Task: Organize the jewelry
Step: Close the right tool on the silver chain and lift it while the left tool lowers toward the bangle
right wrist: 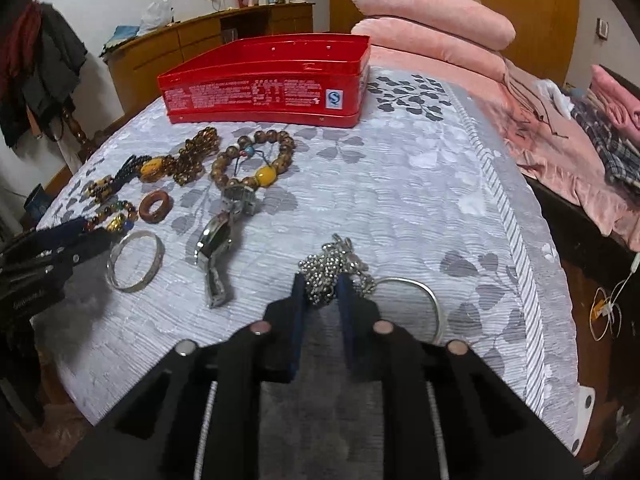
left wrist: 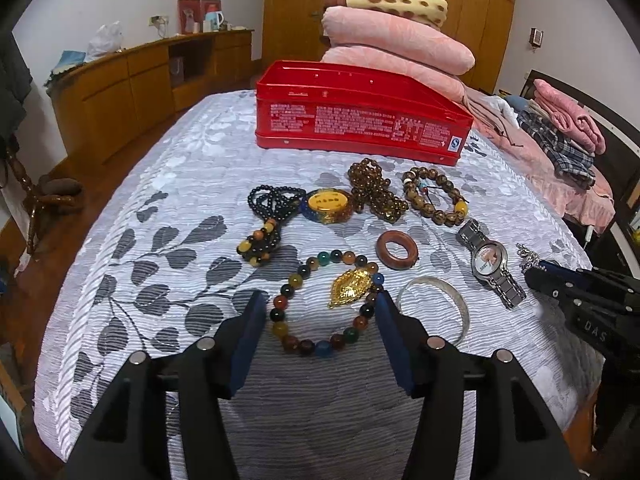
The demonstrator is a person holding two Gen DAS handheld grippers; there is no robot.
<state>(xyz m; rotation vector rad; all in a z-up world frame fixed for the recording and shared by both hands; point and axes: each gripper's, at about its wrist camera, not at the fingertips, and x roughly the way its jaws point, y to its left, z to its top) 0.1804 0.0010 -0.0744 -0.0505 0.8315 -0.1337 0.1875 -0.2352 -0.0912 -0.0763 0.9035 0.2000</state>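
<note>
An open red tin box [left wrist: 360, 120] stands on the bed behind the jewelry; it also shows in the right wrist view [right wrist: 264, 96]. My left gripper [left wrist: 320, 312] is open, its fingers on either side of a multicoloured bead bracelet [left wrist: 324, 300] with a gold pendant [left wrist: 350, 288]. My right gripper [right wrist: 322, 292] is shut on a bunched silver ball chain [right wrist: 326, 272]; the right gripper also shows in the left wrist view [left wrist: 538, 276]. A silver watch [left wrist: 490, 262] and a silver bangle [left wrist: 436, 304] lie between the grippers.
Black beads [left wrist: 272, 204], a yellow amber piece [left wrist: 328, 204], brown bead strings [left wrist: 374, 190], a brown bead bracelet [left wrist: 436, 196] and a wooden ring [left wrist: 397, 249] lie before the box. A second silver bangle [right wrist: 416, 300] lies by my right gripper. Pink folded blankets [left wrist: 396, 44] are stacked behind.
</note>
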